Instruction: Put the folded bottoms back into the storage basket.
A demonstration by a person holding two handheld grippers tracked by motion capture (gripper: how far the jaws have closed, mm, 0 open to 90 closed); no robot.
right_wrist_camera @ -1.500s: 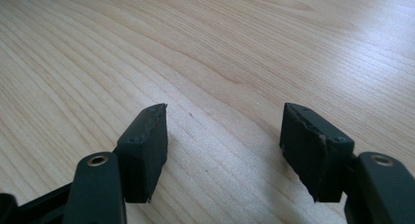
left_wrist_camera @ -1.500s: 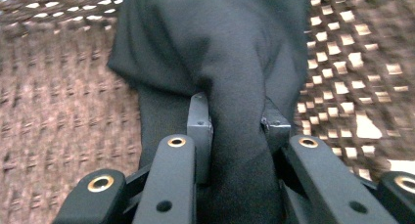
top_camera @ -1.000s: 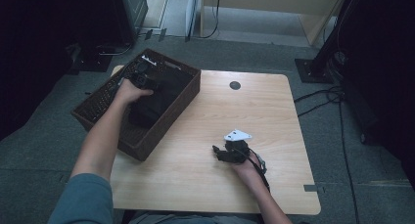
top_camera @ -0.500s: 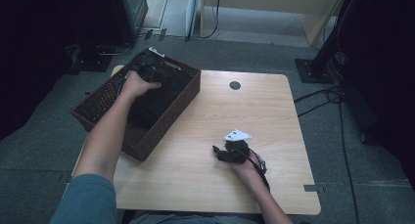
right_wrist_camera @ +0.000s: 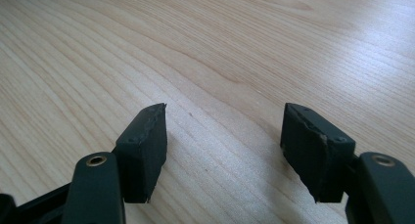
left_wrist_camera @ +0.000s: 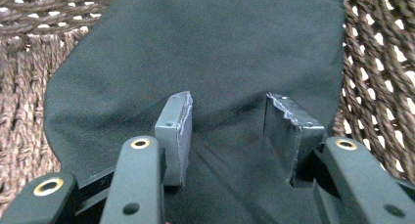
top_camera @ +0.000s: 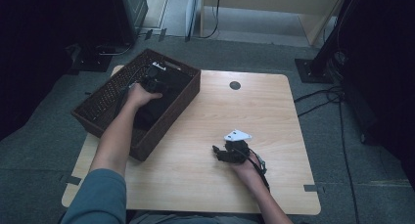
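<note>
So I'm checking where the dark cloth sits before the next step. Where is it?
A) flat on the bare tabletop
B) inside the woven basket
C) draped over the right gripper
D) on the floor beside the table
B: the dark cloth lies inside the woven basket, its brown weave showing on both sides, with the left gripper open right above it.

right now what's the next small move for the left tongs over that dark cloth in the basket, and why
Probably close the left tongs on the dark green cloth. Their jaws have just been opening and now straddle a raised fold without pinching it, inside the brown woven wicker basket. The right tongs rest open over the wooden table.
</note>
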